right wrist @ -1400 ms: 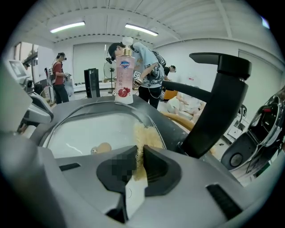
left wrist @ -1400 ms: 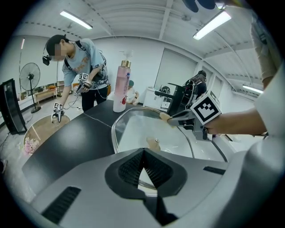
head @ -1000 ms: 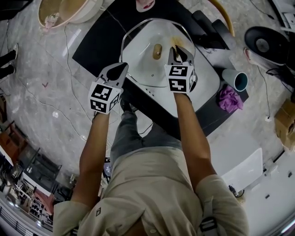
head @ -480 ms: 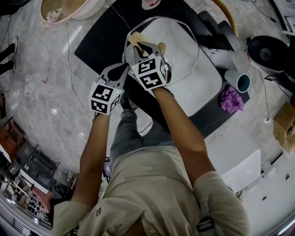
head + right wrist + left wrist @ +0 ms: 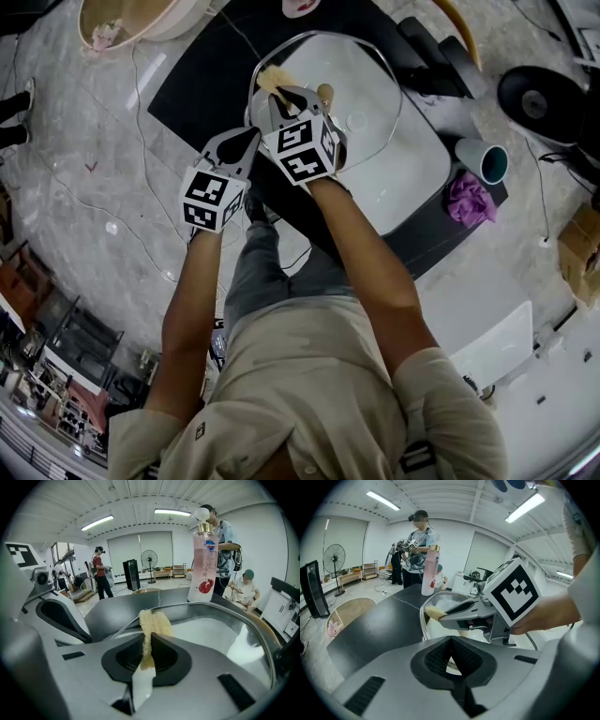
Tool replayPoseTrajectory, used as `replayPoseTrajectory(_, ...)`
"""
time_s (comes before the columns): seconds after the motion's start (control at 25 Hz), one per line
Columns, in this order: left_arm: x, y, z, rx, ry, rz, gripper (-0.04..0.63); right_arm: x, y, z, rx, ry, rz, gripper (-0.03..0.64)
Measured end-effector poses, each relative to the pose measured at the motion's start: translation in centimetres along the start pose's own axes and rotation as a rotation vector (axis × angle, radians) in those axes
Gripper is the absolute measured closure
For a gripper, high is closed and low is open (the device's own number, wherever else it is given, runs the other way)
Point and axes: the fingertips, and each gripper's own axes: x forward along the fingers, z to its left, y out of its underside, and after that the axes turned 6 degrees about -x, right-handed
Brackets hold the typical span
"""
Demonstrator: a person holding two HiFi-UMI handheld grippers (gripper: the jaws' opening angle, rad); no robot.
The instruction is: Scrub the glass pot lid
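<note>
holds a yellow scrub pad (image 5: 152, 620) pinched in the closed jaws of the right gripper (image 5: 146, 638), set against the glass pot lid (image 5: 375, 122) near its 10 o'clock rim. grips that rim at about 8 o'clock with the left gripper (image 5: 451, 641), jaws shut on it. shows a tan knob (image 5: 325, 93) at lid centre, 3 o'clock of the pad.

The person is wearing a beige short-sleeved shirt (image 5: 309, 394) and grey trousers (image 5: 258, 272). The left hand-held gripper (image 5: 249, 134) and right hand-held gripper (image 5: 281, 94) are showing pale grey shells, black ribbed pads (image 5: 436, 658), and white cubes (image 5: 214, 199) bearing black square markers.
</note>
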Motion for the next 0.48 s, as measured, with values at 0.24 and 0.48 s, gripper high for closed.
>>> replayPoseTrajectory(0.24,0.4,0.0,-0.2,0.003,0.004,0.006,0.58,-0.9,1.7,-0.9,0.009,0.018,0.02,0.575)
replayPoseTrajectory(0.48,0.7,0.1,-0.6,0.007,0.011,0.017,0.58,-5.0,6.4,-5.4,0.047,0.112,0.074,0.575)
